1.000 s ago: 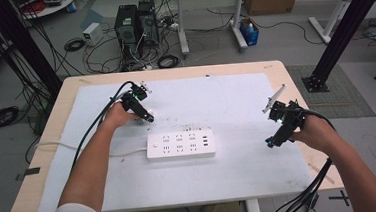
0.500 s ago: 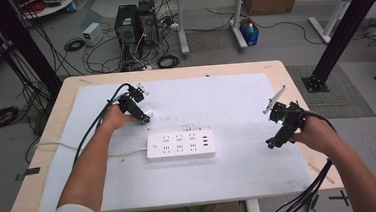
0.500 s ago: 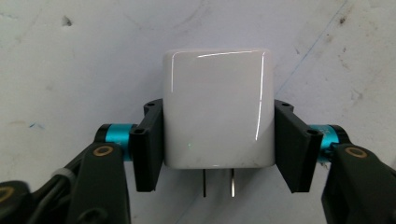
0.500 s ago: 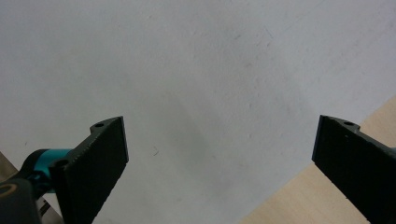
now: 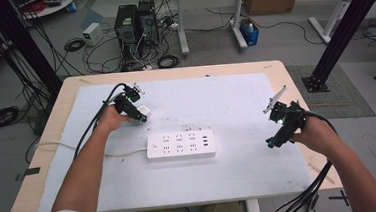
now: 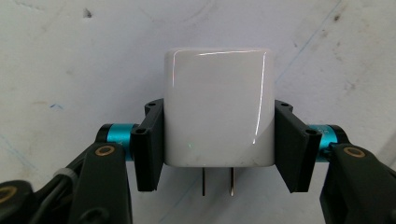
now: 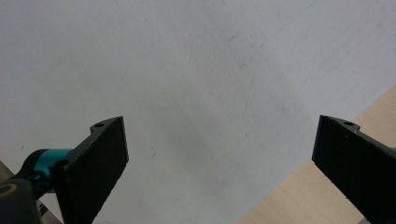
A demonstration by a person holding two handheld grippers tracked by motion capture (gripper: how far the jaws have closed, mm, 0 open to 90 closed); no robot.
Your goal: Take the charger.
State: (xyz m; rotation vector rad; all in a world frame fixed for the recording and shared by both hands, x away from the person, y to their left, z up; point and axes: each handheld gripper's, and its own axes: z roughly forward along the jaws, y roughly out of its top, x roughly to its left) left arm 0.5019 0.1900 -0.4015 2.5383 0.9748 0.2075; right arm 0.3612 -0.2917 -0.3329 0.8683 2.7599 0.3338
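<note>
Gripping the charger [image 6: 218, 106] by its two flat sides, left tongs [image 6: 219, 140] clamped on it, jaws having just closed with the white block between them. Two metal prongs [image 6: 218, 181] pointing back toward the hand, away from the counter [image 6: 70, 56] seen beyond. Seen from above, left tongs [image 5: 135, 109] and charger [image 5: 143, 109] near the counter's far left part, with the power strip [image 5: 180, 144] just nearer the person and a little to the right, close by. Strip lying with its long axis across the counter, sockets facing up. Judged: prongs must turn down toward those sockets before any plugging, so wrist rotation comes first. Right tongs [image 5: 279, 128] well apart at the right edge, jaws spread wide and empty [image 7: 219, 154], much farther from the charger than the left.
</note>
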